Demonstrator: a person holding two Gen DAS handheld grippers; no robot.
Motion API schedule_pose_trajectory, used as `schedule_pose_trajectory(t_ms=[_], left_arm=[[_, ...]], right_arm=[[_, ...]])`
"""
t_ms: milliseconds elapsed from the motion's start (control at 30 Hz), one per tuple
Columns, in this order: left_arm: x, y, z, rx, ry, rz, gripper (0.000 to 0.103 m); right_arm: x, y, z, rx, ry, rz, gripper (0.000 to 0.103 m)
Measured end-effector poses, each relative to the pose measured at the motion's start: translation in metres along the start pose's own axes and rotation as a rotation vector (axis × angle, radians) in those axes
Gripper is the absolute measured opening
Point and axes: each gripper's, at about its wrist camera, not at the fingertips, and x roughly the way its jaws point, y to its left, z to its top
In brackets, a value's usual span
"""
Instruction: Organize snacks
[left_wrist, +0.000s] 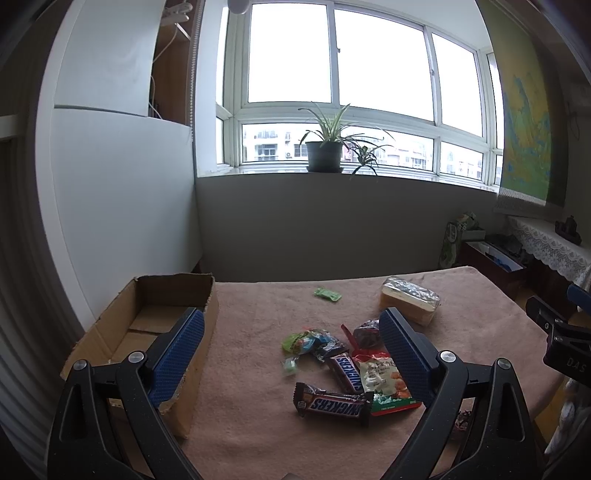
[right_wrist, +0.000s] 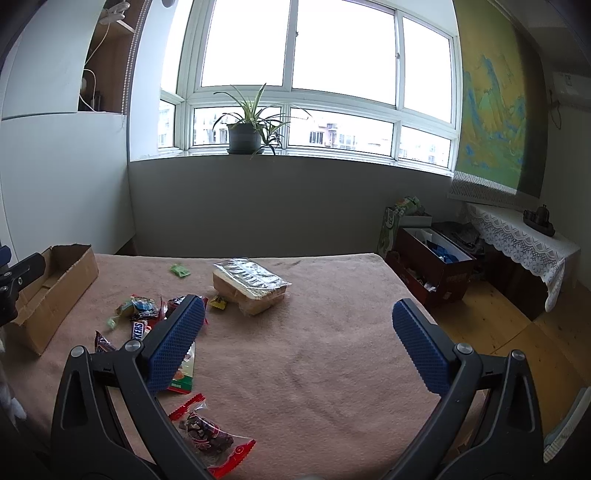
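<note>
A pile of snacks lies on the pink cloth-covered table (left_wrist: 251, 417): two Snickers bars (left_wrist: 332, 402), a red-and-green packet (left_wrist: 384, 380) and several small candies (left_wrist: 299, 341). My left gripper (left_wrist: 291, 317) hangs open above the pile, holding nothing. An open cardboard box (left_wrist: 147, 325) stands to the left. A wrapped bread loaf (right_wrist: 251, 280) sits farther back, with a green candy (right_wrist: 180, 270) beside it. My right gripper (right_wrist: 299, 304) is open over bare cloth. A red-trimmed packet of dark fruit (right_wrist: 210, 435) lies under its left finger.
A potted plant (left_wrist: 325, 151) stands on the windowsill behind the table. On the wooden floor to the right are a dark red box (right_wrist: 436, 269) and a lace-covered side table (right_wrist: 524, 243). The table's right edge (right_wrist: 413, 295) drops to the floor.
</note>
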Motion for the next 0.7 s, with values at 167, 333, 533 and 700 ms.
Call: schedule_pose_trajectory(t_ms=[167,333,533,700], left_arm=[[0.0000,0.0003,-0.0006,-0.001,0.000,0.001,0.096],[-0.0001,0.0007,-0.0004,-0.002,-0.001,0.000,0.096],[-0.0005,0.0014,-0.0004,-0.004,-0.003,-0.002,0.096],[-0.0009,0.0018,-0.0008,-0.004,-0.004,-0.003,0.096]], right_arm=[[-0.0039,0.0005,0.0020,-0.003,-0.006,0.006,0.103],[-0.0045,0.0007,0.0021,-0.004,-0.006,0.006,0.103],[-0.0053,0.0026,0.0034,-0.008,-0.004,0.010,0.103],[-0.0063,0.0041,0.0037,-0.010,-0.007,0.012,0.103]])
